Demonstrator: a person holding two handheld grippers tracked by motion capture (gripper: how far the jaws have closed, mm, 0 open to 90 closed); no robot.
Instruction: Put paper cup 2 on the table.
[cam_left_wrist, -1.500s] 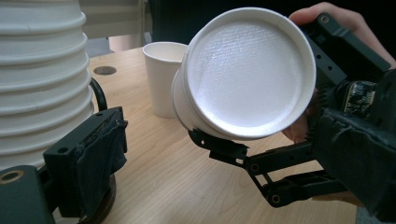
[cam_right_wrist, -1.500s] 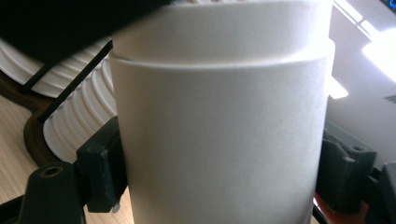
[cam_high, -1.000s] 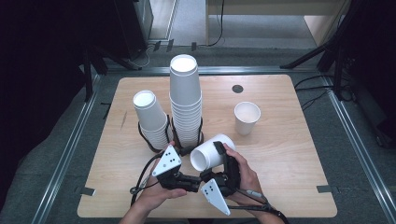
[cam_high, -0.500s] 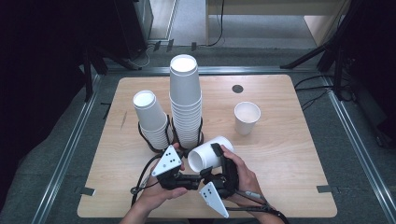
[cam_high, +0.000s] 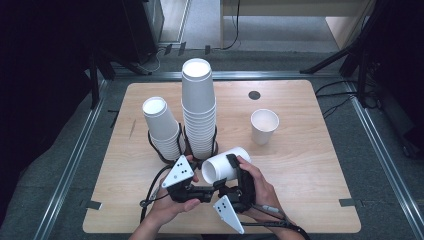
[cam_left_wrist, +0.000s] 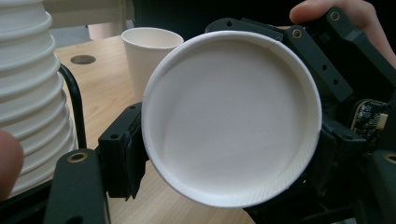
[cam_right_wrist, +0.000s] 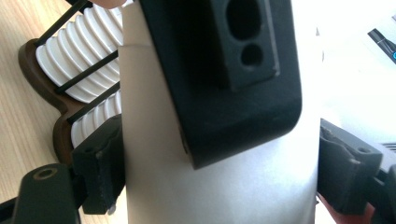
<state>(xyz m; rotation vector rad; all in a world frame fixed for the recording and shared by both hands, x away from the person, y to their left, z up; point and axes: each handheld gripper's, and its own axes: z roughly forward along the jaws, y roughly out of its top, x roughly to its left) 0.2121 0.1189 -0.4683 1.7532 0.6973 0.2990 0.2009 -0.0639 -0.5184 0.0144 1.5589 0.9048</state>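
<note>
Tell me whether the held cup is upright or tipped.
Tipped: the cup lies on its side between both grippers, its round open mouth facing the left gripper view.

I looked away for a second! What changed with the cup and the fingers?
The left gripper has just been closing its fingers onto the rim of the paper cup. The right gripper, still around the cup, has loosened slightly. The stacks and the lone cup stayed put.

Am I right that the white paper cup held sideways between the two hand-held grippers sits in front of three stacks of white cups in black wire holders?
Not quite: there are two stacks, not three. The high view shows a short stack of white cups and a tall stack of white cups in black wire holders, behind the white paper cup held sideways. The single upright white paper cup is no stack.
</note>
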